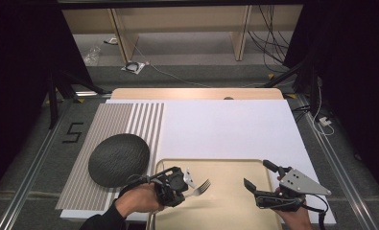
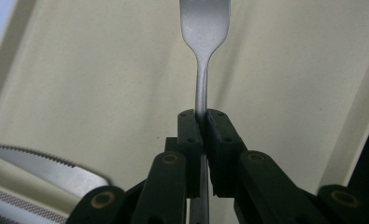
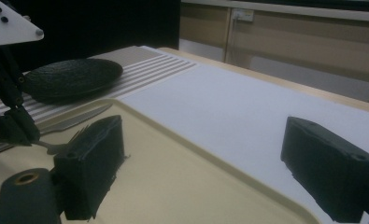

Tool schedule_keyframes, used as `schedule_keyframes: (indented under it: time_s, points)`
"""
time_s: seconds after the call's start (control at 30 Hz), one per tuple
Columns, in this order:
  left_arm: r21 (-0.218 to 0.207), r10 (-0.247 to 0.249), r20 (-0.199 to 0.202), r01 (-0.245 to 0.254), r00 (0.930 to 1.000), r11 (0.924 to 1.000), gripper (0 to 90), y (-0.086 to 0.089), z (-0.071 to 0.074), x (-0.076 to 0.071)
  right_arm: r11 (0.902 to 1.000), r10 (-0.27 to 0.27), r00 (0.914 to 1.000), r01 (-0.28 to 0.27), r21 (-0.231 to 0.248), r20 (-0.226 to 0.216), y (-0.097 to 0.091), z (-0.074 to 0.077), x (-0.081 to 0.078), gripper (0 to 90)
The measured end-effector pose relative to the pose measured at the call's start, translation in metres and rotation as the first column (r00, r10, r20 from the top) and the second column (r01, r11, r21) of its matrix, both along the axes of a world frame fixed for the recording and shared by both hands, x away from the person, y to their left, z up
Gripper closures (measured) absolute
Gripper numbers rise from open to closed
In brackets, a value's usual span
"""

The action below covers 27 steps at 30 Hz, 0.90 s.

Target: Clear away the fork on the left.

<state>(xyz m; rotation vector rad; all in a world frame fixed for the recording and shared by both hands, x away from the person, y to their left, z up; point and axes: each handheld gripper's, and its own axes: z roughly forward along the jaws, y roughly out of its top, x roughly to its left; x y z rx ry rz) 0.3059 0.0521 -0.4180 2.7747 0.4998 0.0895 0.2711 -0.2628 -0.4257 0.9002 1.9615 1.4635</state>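
Note:
My left gripper point(image 1: 183, 193) is shut on the handle of a metal fork point(image 1: 200, 187) and holds it low over the left part of a beige tray point(image 1: 235, 165). In the left gripper view the jaws pinch the fork point(image 2: 204, 28) by its neck, tines pointing away. A serrated knife point(image 2: 42, 163) lies at the tray's near left. My right gripper point(image 1: 256, 173) stands open over the tray's right side with nothing between its pads point(image 3: 95, 158). From the right gripper view the fork point(image 3: 60, 145) hangs from the left gripper point(image 3: 11, 126), the knife point(image 3: 74, 120) behind it.
A dark round plate point(image 1: 119, 159) rests on a striped grey mat point(image 1: 124, 120) left of the tray. A white board point(image 1: 225, 124) covers the table behind the tray. Floor, cables and wooden furniture lie beyond the far edge.

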Motion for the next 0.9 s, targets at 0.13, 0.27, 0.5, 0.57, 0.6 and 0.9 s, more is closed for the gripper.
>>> schedule_keyframes:
  time_s: [0.13, 0.27, 0.5, 0.57, 0.6, 0.9]
  points:
    - [0.010, -0.021, -0.013, 0.021, 0.9997, 0.9997, 84.0, -0.007, -0.004, -0.006, 1.0000, -0.003, 1.0000, 0.003, -0.003, -0.007, 0.000, 0.000, 0.000, 14.2]
    - [0.015, -0.023, -0.021, 0.023, 0.9995, 0.9996, 84.0, -0.010, -0.006, -0.009, 1.0000, -0.002, 1.0000, 0.002, 0.005, 0.000, 0.000, 0.000, 0.000, 14.3]
    - [0.024, -0.037, -0.044, 0.038, 0.9984, 0.9990, 84.0, -0.017, -0.012, -0.014, 1.0000, -0.002, 1.0000, 0.002, 0.003, 0.001, 0.000, 0.000, 0.000, 14.3]
    - [0.026, -0.039, -0.053, 0.040, 0.9979, 0.9988, 83.9, -0.018, -0.014, -0.015, 1.0000, -0.002, 1.0000, 0.002, 0.000, 0.000, 0.000, 0.000, 0.000, 14.3]
    - [0.028, -0.039, -0.057, 0.041, 0.9976, 0.9988, 84.0, -0.019, -0.015, -0.016, 1.0000, -0.002, 1.0000, 0.002, 0.000, 0.001, 0.000, 0.000, 0.000, 14.3]
    - [0.049, -0.049, -0.084, 0.053, 0.9952, 0.9974, 83.9, -0.021, -0.023, -0.018, 1.0000, -0.002, 1.0000, 0.002, -0.004, 0.000, 0.000, 0.001, -0.001, 14.4]
